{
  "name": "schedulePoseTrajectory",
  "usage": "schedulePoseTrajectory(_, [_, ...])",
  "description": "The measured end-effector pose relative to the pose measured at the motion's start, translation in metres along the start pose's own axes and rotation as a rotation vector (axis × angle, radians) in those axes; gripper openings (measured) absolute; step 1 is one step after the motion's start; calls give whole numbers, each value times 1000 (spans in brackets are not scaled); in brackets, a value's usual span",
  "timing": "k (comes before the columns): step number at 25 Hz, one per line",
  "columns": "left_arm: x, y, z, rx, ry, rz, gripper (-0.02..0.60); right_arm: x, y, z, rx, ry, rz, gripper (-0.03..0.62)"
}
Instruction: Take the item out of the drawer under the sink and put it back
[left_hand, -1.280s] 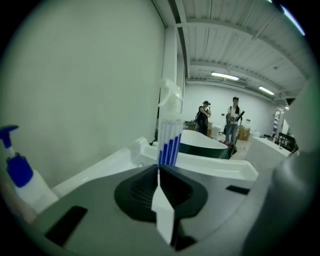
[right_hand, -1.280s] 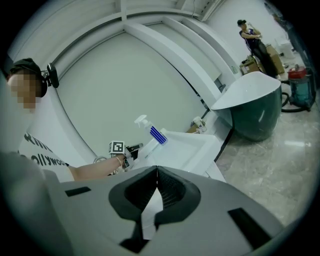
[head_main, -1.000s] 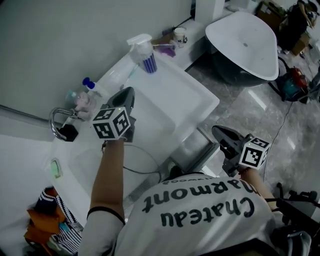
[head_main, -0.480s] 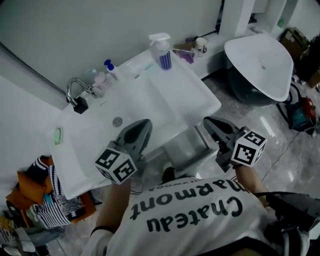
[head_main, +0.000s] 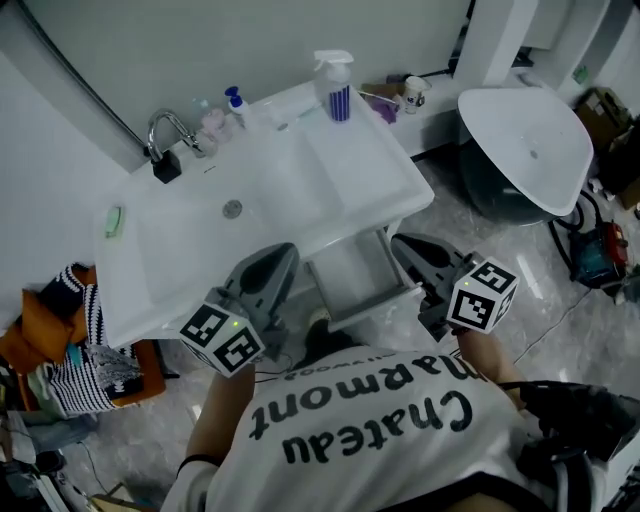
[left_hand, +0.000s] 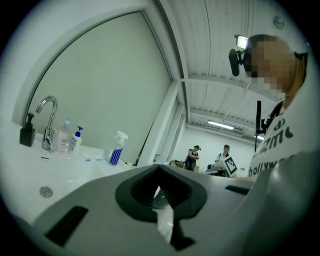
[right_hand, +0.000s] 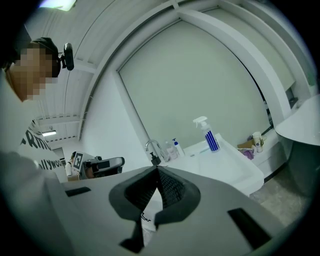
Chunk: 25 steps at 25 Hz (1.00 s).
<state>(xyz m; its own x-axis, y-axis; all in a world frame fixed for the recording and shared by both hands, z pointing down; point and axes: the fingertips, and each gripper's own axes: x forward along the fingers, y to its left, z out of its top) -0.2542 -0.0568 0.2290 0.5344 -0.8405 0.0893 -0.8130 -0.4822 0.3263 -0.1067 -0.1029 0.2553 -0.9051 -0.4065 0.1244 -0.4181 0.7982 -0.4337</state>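
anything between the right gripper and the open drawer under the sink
Nothing visible does. The right gripper, jaws together, hangs just right of the open drawer, only floor between them. The sink overhangs the drawer's back part; contents unclear.

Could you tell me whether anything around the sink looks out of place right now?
Only the white drawer under the white rectangular sink stands pulled out. The blue-striped spray bottle at the back stands upright, and I see nothing spilled.
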Motion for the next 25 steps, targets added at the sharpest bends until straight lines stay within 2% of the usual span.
schedulePoseTrajectory(11, [-25, -31, -20, 18, -11, 32, 8, -28, 19, -20, -25, -7, 20, 11])
schedulePoseTrajectory(25, [-38, -52, -28, 33, -21, 24, 8, -49, 29, -32, -35, -20, 6, 11])
